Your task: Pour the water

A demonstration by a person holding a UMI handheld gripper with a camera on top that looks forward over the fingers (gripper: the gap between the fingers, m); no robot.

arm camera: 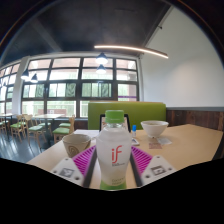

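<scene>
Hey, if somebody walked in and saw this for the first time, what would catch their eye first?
First the clear bottle with the green cap and pink "if" label, standing between the gripper fingers on the wooden table; whether the pads press on it is not clear. Beyond it sit a paper cup on one side and a white bowl on the other. Behind them stands a bright green bench, under big windows.
</scene>
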